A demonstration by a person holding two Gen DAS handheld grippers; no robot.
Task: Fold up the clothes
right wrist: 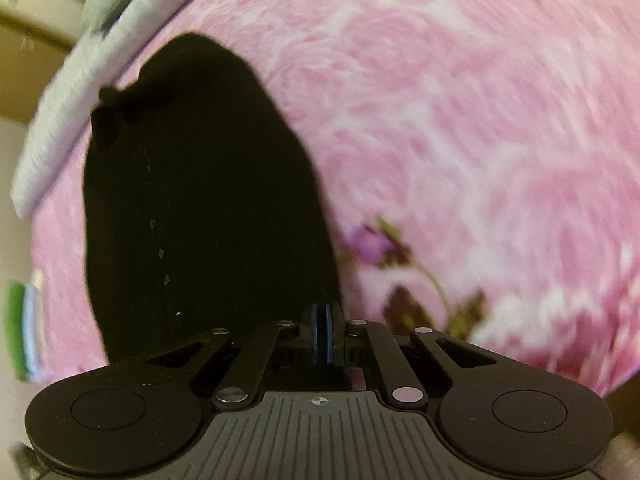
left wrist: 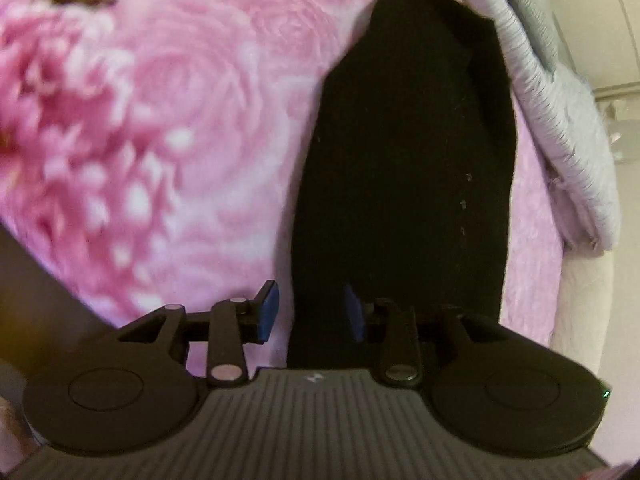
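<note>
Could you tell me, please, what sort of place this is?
Probably a bedroom: a black garment lies on a pink rose-print bedspread, with a grey knitted cushion or blanket at its edge.

Black garment (left wrist: 404,168), plain; bedspread (left wrist: 168,128) pink with pale rose print and dark green-brown leaf sprigs; folded cloth (left wrist: 560,120) at far edge pale lilac-grey; gripper pads (left wrist: 267,312) blue.

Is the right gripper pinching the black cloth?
Cannot tell. In the right wrist view the right gripper has its fingers shut at the black cloth's near edge, but dark fabric there hides whether any is caught between them.
</note>
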